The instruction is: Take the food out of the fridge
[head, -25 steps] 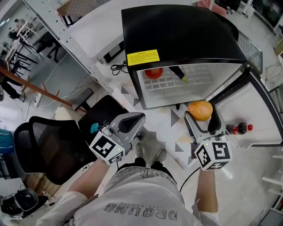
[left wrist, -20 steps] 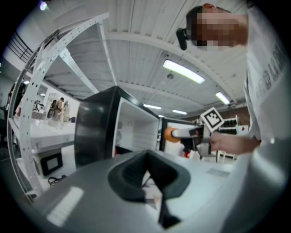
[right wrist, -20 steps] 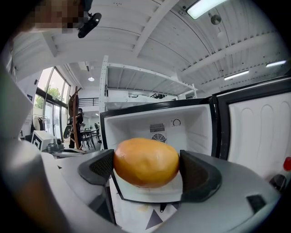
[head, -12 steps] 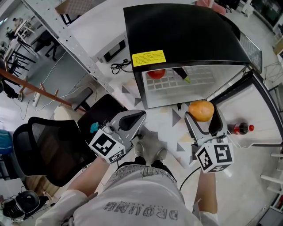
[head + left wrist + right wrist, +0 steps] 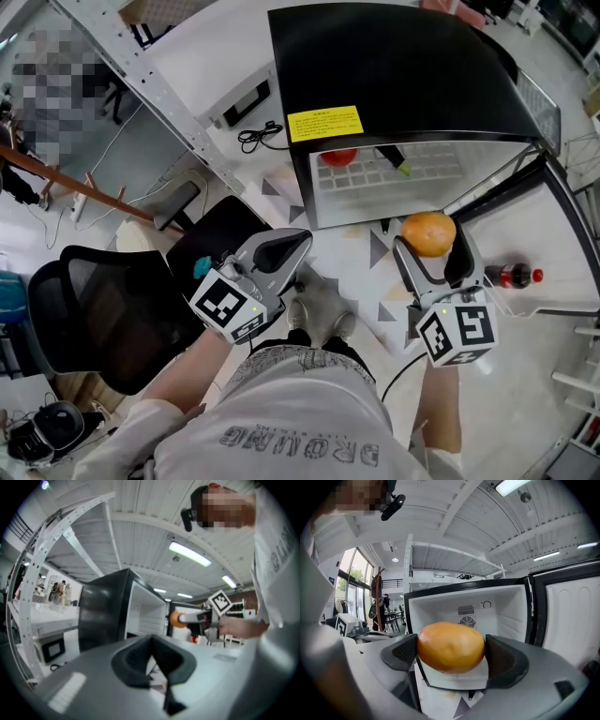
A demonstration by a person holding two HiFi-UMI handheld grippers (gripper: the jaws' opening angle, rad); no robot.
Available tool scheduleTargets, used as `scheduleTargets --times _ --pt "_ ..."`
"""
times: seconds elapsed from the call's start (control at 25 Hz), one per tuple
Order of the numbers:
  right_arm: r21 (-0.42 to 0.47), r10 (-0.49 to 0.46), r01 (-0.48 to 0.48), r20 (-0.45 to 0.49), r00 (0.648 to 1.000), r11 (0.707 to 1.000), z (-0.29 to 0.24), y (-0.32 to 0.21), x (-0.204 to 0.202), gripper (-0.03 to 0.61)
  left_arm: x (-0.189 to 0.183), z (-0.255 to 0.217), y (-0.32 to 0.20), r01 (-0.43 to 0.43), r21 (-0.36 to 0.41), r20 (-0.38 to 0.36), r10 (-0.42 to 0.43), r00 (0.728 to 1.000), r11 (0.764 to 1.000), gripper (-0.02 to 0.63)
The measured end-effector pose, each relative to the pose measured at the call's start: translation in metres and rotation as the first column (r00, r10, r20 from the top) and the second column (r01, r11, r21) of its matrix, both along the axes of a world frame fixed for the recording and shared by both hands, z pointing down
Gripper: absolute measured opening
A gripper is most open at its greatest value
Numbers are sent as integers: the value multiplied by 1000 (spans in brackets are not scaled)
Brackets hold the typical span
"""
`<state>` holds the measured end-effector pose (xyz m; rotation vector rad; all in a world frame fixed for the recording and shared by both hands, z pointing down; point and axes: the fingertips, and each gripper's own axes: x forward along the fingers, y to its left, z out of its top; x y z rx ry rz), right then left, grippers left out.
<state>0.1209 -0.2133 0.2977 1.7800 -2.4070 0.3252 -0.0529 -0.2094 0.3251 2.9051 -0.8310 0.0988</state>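
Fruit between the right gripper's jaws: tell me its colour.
The fruit is orange with a yellowish tinge; the right gripper view shows it best.

Fruit [image 5: 427, 233] before fridge [image 5: 403, 75], bottle [image 5: 513, 277] — to its right

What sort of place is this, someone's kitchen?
Probably a lab or workshop rather than a home kitchen. The small black fridge stands open beside a white perforated metal frame and a black mesh office chair, and long strip lights hang under a high white ribbed ceiling.
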Motion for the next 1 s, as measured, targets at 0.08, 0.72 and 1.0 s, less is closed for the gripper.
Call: scheduleTargets --times 0.08,0.72,1.0 --pt "1 -1 1 -1 1000 1000 0 -1 0 433 0 1 -1 0 0 2 0 1000 1000 6" --pt "-8 11 -11 -5 1000 1000 5 -3 8 433 8 0 -3 -12 7 3 12 1000 1000 6" --pt "-6 16 -16 -3 1000 1000 3 -2 11 433 9 -2 -3 -8 7 5 8 1000 1000 6"
